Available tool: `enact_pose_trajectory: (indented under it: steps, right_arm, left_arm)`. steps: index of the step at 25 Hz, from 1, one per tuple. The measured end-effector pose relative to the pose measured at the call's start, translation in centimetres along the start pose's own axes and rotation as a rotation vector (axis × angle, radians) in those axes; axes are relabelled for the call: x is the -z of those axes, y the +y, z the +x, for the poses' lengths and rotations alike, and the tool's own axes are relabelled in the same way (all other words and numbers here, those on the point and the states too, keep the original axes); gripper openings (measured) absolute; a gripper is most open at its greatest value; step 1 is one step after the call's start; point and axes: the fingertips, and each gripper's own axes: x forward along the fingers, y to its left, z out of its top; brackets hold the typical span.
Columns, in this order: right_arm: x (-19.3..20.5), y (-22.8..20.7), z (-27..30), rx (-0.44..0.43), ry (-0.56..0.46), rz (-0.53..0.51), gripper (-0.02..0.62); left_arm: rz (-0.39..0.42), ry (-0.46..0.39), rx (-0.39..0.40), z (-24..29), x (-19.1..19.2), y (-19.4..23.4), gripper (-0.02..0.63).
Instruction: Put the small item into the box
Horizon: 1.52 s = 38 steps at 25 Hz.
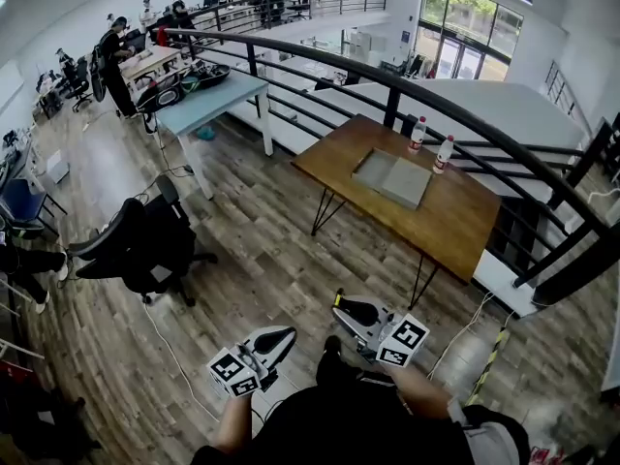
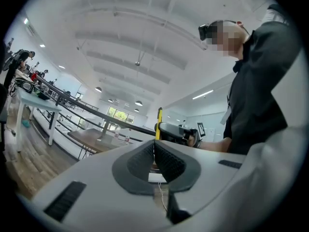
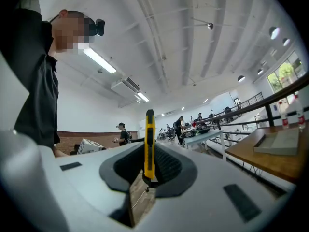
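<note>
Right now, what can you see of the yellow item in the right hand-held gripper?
The yellow item is a slim, flat bar, plastic by its look, with a dark tip and a dark strip down its narrow edge. It stands upright in the right hand-held gripper, whose jaws pinch its lower half; the top sticks out beyond them. Nothing else touches it.

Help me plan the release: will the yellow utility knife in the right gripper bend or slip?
The yellow utility knife stands straight up from the right gripper, so it is probably stiff. It is slim, so likely light. The jaws pinch only its lower part; its smooth-looking casing might pivot or slip.
</note>
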Motion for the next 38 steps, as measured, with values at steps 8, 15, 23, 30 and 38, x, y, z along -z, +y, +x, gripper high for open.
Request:
enact_pose_trajectory:
  steps: [8, 15, 23, 30, 38]
  right_arm:
    - [-2.2, -8.9, 5.1, -0.007, -0.031, 0.003, 0.066]
    - [-5.9, -16.0, 8.2, -0.052, -0.03, -0.029, 0.066]
    - [-5.7, -23.0, 10.7, -0.074, -0.033, 0.001, 0.066]
    - [-4.0, -27.9, 12.7, -0.027, 0.012, 0.059, 0.066]
    - [-4.9, -35.5, 19.7, 0.059, 0.02, 0.058, 0.066]
  left_arm:
    - [0.023, 0.03, -0.007, 5.3, -3.9, 8.2, 0.017]
    - [0.056, 0.024, 0.001, 11.3, -8.9, 13.6, 0.017]
    - [0.0, -0.003, -0.036, 15.9, -10.3, 19.3, 0.017]
    - [-0.081, 0.018, -0.013, 18.9, -9.4, 24.9, 0.017]
    - [-0.006, 0.043, 0.087, 22.4, -13.0, 34.3, 0.017]
